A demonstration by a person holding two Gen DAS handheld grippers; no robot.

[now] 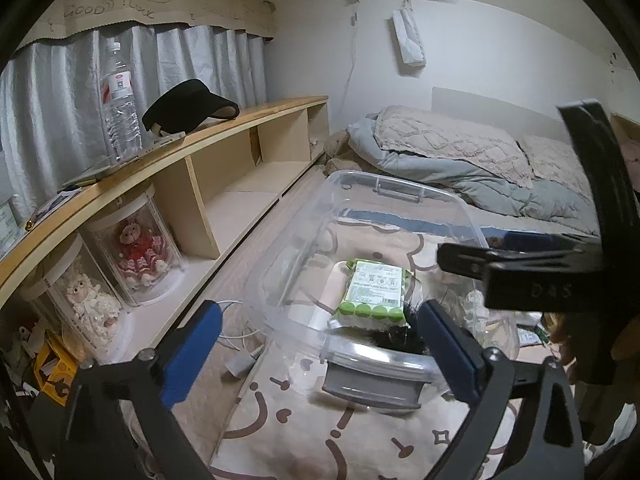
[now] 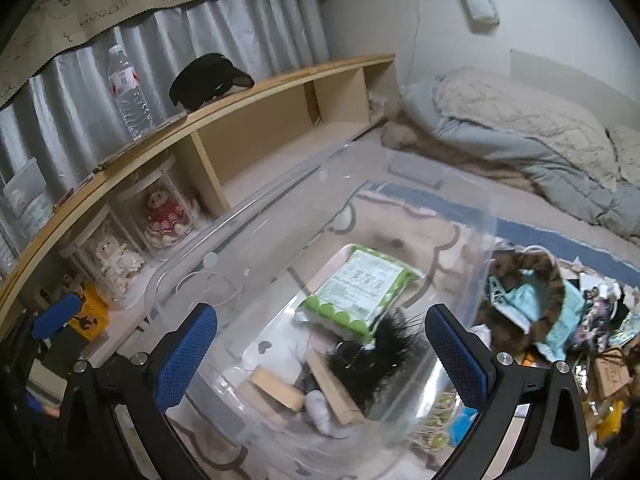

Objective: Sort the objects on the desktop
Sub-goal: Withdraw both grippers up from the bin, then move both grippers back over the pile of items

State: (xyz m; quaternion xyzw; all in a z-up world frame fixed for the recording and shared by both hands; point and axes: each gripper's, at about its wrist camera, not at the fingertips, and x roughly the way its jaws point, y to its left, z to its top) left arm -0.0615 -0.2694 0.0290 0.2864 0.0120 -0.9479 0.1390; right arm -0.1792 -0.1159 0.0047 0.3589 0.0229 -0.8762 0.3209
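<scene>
Nearest my left camera, the left gripper (image 1: 320, 344) has its blue pads spread wide with nothing pinched between them, straddling the near end of the clear plastic bin (image 1: 280, 240), right over its grey latch handle (image 1: 372, 384). I see the right gripper (image 2: 320, 352) in the same condition from its own camera: jaws fully apart, gripping nothing, tilted down over the bin's open top. In the left view that right gripper shows as a dark body (image 1: 532, 276) reaching in from the right, above the bin's right rim. Inside the bin lies a green-and-white packet (image 2: 356, 292) label up, with a black feathery item (image 2: 372, 356) against its near edge, then wooden blocks (image 2: 320, 392) and a small white object (image 2: 320, 412) closer still; I cannot make out what the white piece is. The bin sits on a beige patterned blanket (image 1: 280, 432). To its left runs a low wooden shelf (image 1: 224, 184) with two dolls in clear cylinders (image 1: 136, 256) beneath, and a water bottle (image 1: 120, 100) and a black visor (image 1: 188, 108) on top, before grey curtains. A white cable (image 1: 244, 340) lies between the bin and the shelf. Far right, a rumpled quilt (image 1: 460, 156) covers the bed. Right of the bin, a heap of mixed clutter (image 2: 560, 312) waits, partly cut off by the frame edge and too jumbled to name.
</scene>
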